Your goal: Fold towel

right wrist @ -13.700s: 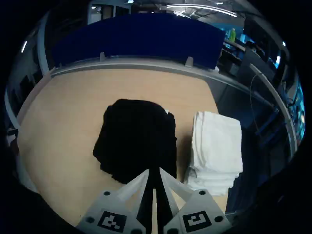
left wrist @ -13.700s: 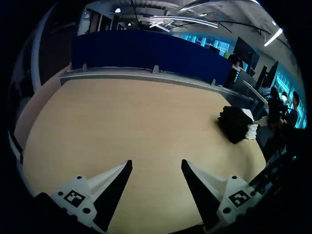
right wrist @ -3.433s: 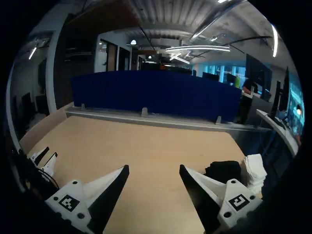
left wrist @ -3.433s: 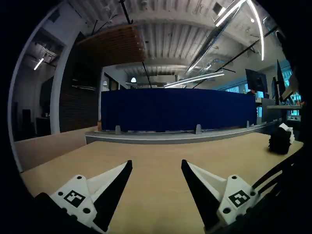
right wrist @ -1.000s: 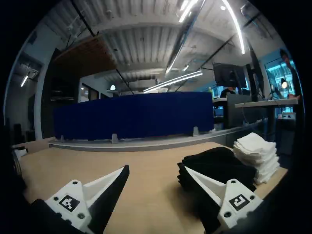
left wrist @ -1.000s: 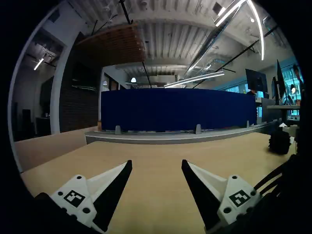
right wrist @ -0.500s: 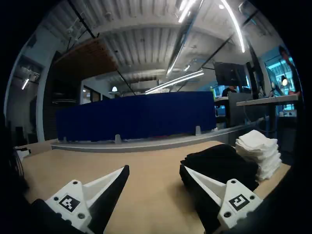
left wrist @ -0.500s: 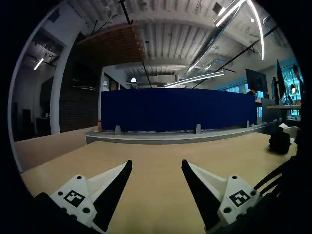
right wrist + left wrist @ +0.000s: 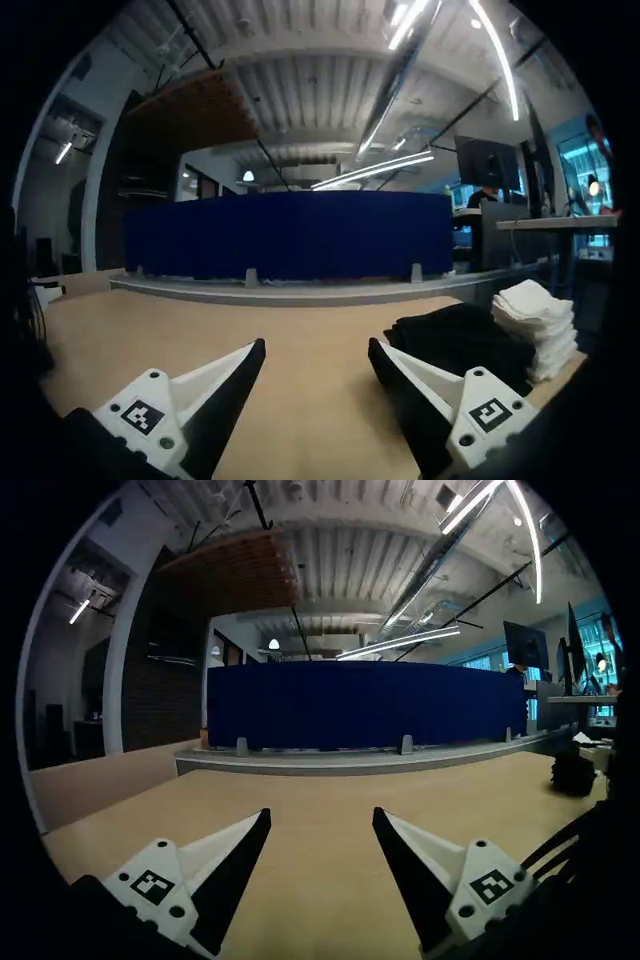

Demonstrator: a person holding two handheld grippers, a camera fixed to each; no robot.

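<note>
A stack of folded black towels (image 9: 464,342) lies on the wooden table, just beyond my right gripper's right finger. A stack of folded white towels (image 9: 538,328) stands next to it on its right. My right gripper (image 9: 316,352) sits low over the table, open, with nothing between its fingers. My left gripper (image 9: 320,820) is also open and empty, low over bare tabletop. In the left gripper view the black towel stack (image 9: 573,772) shows small at the far right of the table.
The wooden table (image 9: 344,800) stretches ahead to a grey rail and a blue partition (image 9: 360,704) along its far edge. Desks with monitors (image 9: 488,168) stand beyond at the right. At the left edge of the right gripper view is a white object with cables (image 9: 44,296).
The right gripper view has turned slightly, so the towel stacks sit a little lower and farther right. The left gripper has stayed still. Both remain open.
</note>
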